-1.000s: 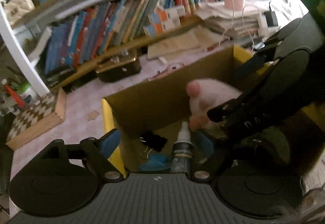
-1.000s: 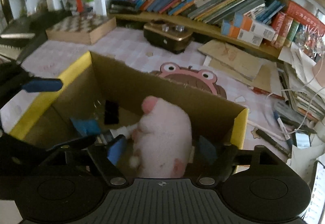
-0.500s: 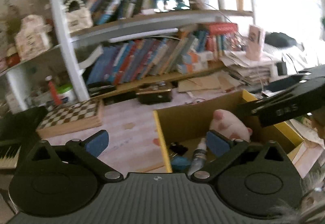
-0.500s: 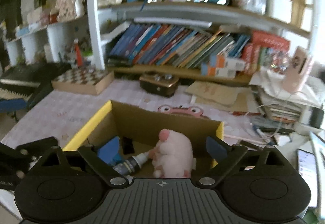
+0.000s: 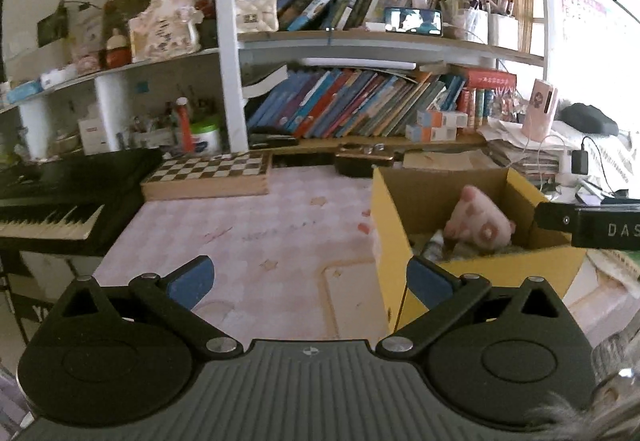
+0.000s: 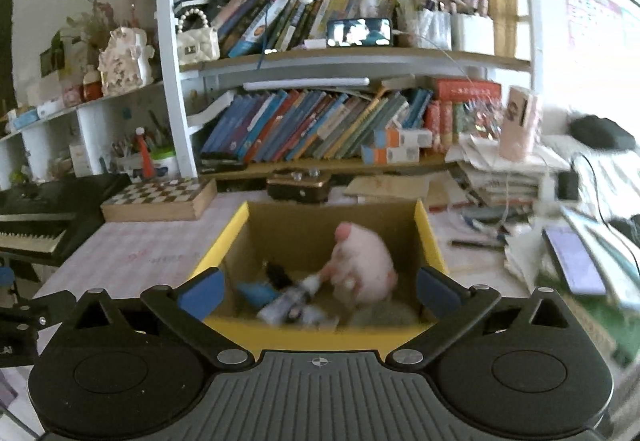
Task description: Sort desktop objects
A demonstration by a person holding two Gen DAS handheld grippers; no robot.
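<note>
My right view is smeared: small items in the yellow-edged cardboard box [image 6: 429,237] blur together beside the pink plush pig [image 6: 366,265]. My left gripper [image 5: 310,279] and right gripper [image 6: 320,287], jaws just widened, hold nothing.

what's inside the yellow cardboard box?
Inside the box: a pink plush toy, a small bottle, something blue and a black item. The near wall hides the floor's front strip.
</note>
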